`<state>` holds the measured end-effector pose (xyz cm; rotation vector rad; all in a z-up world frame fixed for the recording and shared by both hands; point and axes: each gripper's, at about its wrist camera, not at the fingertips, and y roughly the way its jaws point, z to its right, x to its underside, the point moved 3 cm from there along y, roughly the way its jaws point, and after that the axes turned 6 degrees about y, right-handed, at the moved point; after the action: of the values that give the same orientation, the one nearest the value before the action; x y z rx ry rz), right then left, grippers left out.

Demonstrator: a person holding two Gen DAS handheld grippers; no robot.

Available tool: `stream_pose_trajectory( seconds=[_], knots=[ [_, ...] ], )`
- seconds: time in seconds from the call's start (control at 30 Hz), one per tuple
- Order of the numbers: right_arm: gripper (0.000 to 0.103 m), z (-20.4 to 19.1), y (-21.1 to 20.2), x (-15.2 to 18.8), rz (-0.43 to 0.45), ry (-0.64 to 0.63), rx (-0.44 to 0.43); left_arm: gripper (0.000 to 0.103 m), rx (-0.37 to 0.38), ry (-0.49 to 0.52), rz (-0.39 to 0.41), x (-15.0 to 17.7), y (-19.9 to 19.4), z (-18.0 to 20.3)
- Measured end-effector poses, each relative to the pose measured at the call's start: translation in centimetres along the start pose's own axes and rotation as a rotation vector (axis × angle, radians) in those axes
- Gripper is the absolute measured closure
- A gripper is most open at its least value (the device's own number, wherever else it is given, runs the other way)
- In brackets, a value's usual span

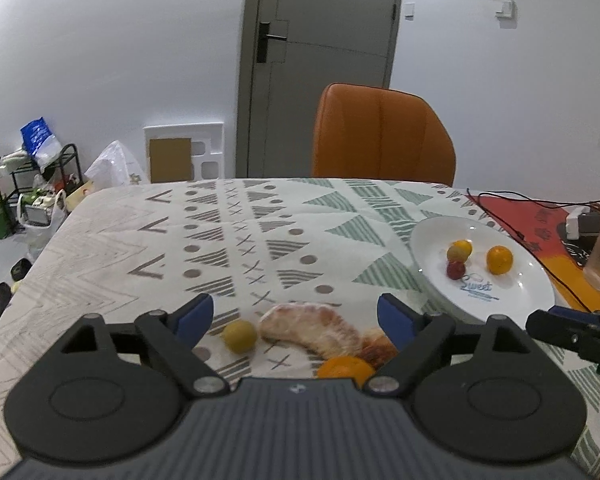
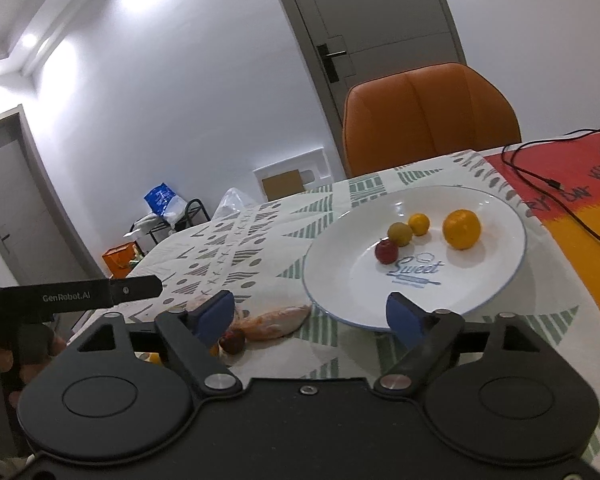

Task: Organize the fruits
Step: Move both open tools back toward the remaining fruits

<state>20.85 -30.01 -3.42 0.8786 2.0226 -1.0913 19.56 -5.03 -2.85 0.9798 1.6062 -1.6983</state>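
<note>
We are holding the left gripper (image 1: 296, 316) low over the tablecloth (image 1: 140, 248), its blue fingers spread wide and gripping nothing. Between them are lying a small yellow fruit (image 1: 240, 336), a pale peeled piece of fruit (image 1: 312, 330) and an orange (image 1: 344, 368) at six o'clock. We are keeping the right gripper (image 2: 312, 316) spread too, empty, at the plate's near rim. The white plate (image 2: 340, 276) is sitting at one o'clock from the left gripper, carrying a red fruit (image 2: 386, 252), a greenish fruit (image 2: 400, 234), a little yellow fruit (image 2: 419, 224) and a bigger orange (image 2: 461, 229). An orange chair (image 1: 382, 136) is standing at twelve o'clock beyond the table, a grey door (image 1: 320, 60) behind it, and a cluttered rack (image 1: 40, 184) at ten o'clock.
</note>
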Motion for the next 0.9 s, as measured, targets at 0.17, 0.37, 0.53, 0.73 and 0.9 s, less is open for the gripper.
stream_pose_trajectory(
  seconds=[0.17,0.37,0.53,0.73,0.9],
  knots=[
    [0.0,-0.6,0.3,0.2,0.01,-0.006,-0.022,0.015,-0.014,-0.023,-0.015,1.0,-0.1,-1.0],
    [0.0,-1.7,1.3,0.9,-0.027,0.005,-0.072,0.015,-0.027,-0.083,-0.033,2.3,-0.3,-2.2],
    [0.0,-3.0,2.0,1.9,-0.053,-0.014,-0.104,0.015,-0.039,-0.094,-0.054,3.5,-0.4,-3.0],
    [0.0,-3.7,2.9,2.6,-0.088,-0.021,-0.11,0.015,-0.054,-0.121,-0.077,4.6,-0.4,-4.3],
    [0.001,-4.2,3.5,3.2,-0.109,-0.035,-0.11,0.015,-0.037,-0.132,-0.085,5.2,-0.4,-4.7]
  ],
)
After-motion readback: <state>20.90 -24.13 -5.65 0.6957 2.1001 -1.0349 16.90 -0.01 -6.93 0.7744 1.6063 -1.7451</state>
